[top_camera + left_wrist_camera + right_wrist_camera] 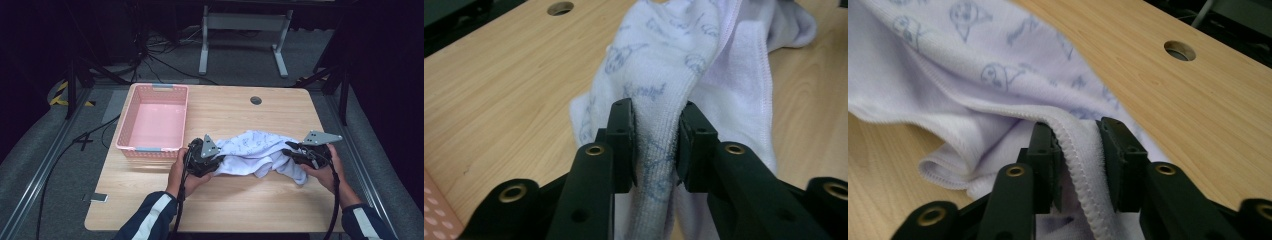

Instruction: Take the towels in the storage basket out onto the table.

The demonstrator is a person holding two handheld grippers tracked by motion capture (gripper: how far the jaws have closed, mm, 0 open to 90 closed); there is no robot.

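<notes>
The white printed garment [255, 152] lies crumpled in the lower middle of the high view, on the wooden table [230, 112], with bare wood free above it up to the far edge and below it down to the near edge. The left gripper [212, 159] is at its left end; in the left gripper view the jaws are pressed on a ribbed fold of the cloth [656, 150]. The right gripper [290, 150] is at the right end, and in the right gripper view its jaws are closed on a stitched hem [1080, 160]. A pink plastic basket [127, 137] stands in the left part of the table, very near the left gripper. A round cable hole [256, 100] is in the upper middle, well apart from the cloth. The underside of the garment is hidden, and the small blue prints are too blurred to read. The person's sleeves are cut off at the bottom edge.
</notes>
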